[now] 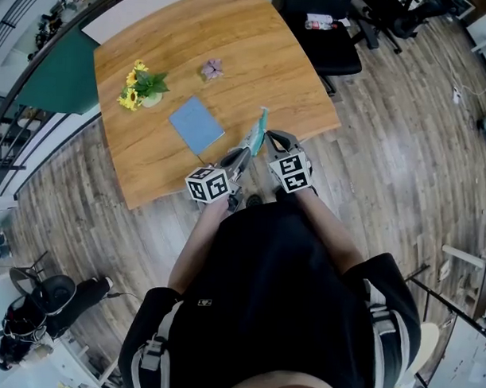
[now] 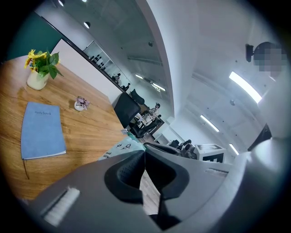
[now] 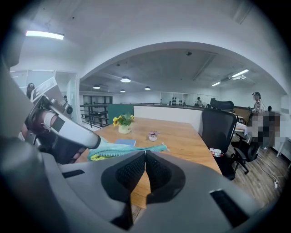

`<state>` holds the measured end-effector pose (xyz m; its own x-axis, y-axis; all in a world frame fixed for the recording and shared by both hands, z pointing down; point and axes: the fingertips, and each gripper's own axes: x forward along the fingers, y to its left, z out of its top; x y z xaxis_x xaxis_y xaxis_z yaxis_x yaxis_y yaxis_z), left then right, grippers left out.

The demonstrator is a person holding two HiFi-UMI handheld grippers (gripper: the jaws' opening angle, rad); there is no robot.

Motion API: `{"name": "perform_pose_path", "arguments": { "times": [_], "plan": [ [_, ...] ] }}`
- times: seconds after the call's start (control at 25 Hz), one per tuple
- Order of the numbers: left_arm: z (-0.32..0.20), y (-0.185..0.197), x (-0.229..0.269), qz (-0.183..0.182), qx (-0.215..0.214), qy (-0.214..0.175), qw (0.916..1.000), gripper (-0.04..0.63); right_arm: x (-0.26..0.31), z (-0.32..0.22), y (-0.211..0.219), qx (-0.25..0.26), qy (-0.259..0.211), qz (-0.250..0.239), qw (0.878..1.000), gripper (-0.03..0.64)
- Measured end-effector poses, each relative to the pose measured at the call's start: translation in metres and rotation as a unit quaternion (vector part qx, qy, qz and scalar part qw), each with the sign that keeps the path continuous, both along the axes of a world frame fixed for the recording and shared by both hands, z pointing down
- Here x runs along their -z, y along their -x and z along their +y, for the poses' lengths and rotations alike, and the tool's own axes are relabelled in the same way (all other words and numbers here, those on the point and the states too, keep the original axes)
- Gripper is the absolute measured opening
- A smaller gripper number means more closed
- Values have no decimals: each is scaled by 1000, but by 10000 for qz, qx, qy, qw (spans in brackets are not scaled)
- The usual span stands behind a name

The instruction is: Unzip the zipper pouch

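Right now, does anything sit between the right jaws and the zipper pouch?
Nothing visible does. The zipper pouch lies straight across the right gripper's shut jaw tips, its far end in the left gripper.

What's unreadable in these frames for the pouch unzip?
- Zipper pull: right gripper view, the shut right tool covers the near edge of the zipper pouch.
- Zipper open or closed: head view, zipper pouch too small and edge-on.
- Notebook title: left gripper view, too small and blurred.
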<state>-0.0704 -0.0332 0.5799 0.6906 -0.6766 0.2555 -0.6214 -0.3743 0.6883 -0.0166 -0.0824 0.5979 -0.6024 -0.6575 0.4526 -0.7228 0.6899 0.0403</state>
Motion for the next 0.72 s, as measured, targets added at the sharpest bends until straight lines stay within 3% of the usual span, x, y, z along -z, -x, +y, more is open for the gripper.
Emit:
{"name": "perform_pose_path", "arguments": {
  "times": [0.72],
  "plan": [
    [-8, -15, 5, -31, -8, 0, 10000, 9, 2, -16, -13, 29, 0, 9, 10000, 9]
  ]
}}
